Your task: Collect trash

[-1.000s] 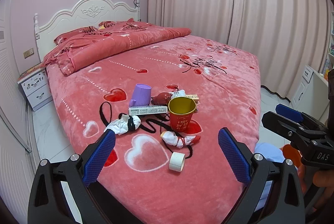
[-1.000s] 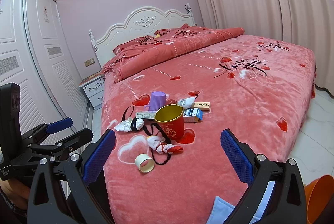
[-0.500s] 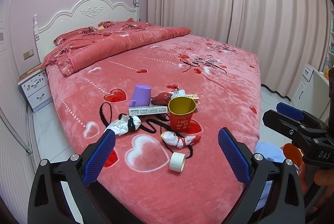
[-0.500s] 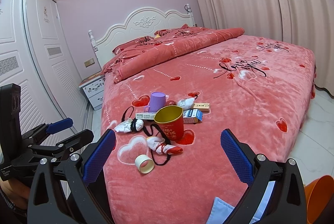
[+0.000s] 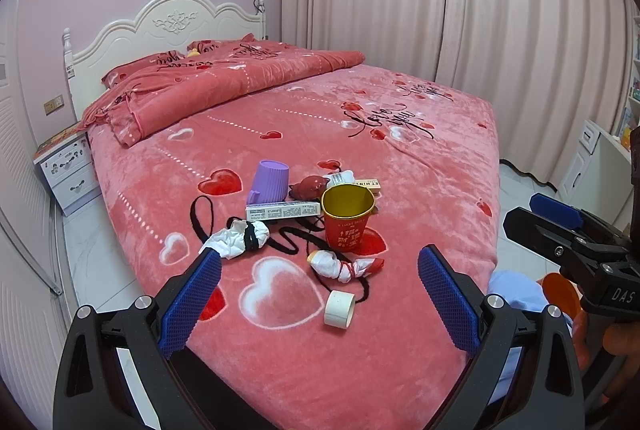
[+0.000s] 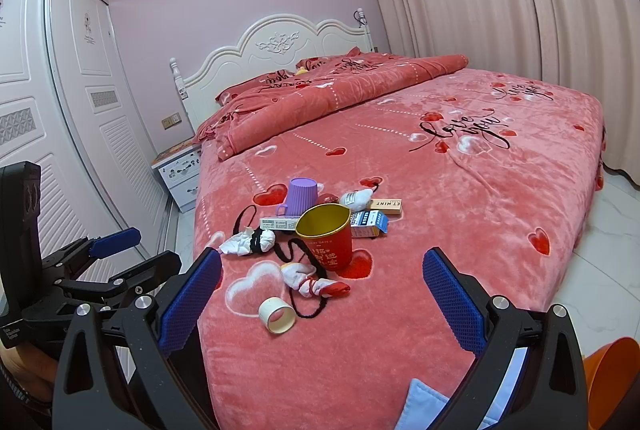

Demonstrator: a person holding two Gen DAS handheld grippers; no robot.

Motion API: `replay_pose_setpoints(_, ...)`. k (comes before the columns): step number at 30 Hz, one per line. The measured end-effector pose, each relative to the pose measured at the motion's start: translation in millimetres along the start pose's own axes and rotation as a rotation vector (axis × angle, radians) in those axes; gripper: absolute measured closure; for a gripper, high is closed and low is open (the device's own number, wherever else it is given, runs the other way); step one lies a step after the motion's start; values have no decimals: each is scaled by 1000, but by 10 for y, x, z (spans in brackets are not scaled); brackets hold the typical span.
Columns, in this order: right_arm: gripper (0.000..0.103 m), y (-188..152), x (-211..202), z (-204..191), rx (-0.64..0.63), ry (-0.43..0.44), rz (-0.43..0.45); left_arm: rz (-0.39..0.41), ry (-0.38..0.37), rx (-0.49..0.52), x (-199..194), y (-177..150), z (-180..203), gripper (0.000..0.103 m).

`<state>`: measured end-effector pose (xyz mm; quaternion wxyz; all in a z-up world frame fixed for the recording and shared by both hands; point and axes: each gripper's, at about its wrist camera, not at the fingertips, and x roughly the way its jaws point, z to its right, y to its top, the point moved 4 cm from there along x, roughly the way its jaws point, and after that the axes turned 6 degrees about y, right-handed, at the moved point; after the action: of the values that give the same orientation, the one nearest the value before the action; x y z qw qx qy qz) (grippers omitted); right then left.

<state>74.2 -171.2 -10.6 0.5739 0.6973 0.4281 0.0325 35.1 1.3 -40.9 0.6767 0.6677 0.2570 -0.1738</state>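
Observation:
A pile of trash lies on the pink bed [image 5: 420,165] near its foot: a red paper cup [image 5: 347,217] [image 6: 326,236], an upturned purple cup [image 5: 271,181] [image 6: 301,197], a white tape roll [image 5: 339,309] [image 6: 277,314], crumpled white paper [image 5: 237,238] [image 6: 245,242], a tied white-and-red wad [image 5: 344,266] [image 6: 314,284], flat cartons [image 5: 283,210] [image 6: 370,218] and black cord [image 5: 199,218]. My left gripper [image 5: 319,306] is open and empty, short of the bed's foot. My right gripper [image 6: 322,308] is open and empty beside it.
An orange bin [image 6: 612,382] [image 5: 562,293] stands on the floor at the right, by a light-blue cloth [image 6: 426,404]. A white nightstand [image 5: 66,167] sits left of the bed. Wardrobe doors [image 6: 60,117] line the left, curtains [image 5: 460,9] the back, a white cabinet [image 5: 588,165] the right.
Both grippers have stayed nearly still and open. The right gripper has drifted very slightly lower in the left wrist view.

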Motion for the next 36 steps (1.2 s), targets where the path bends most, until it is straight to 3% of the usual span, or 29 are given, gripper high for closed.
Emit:
replay_pose_setpoints(13,4,-18,34,-2,-4,11,-18,-20,-7,16,39,-161,-7,6)
replay_pose_setpoints(26,5,-101,217,-98,-143,151,-122,-103,-25,116,128,-211,-42,6)
replay_pose_setpoints(36,5,-90,453,-35,-222,332,-172,-196,-146,264,419,-372,87,6)
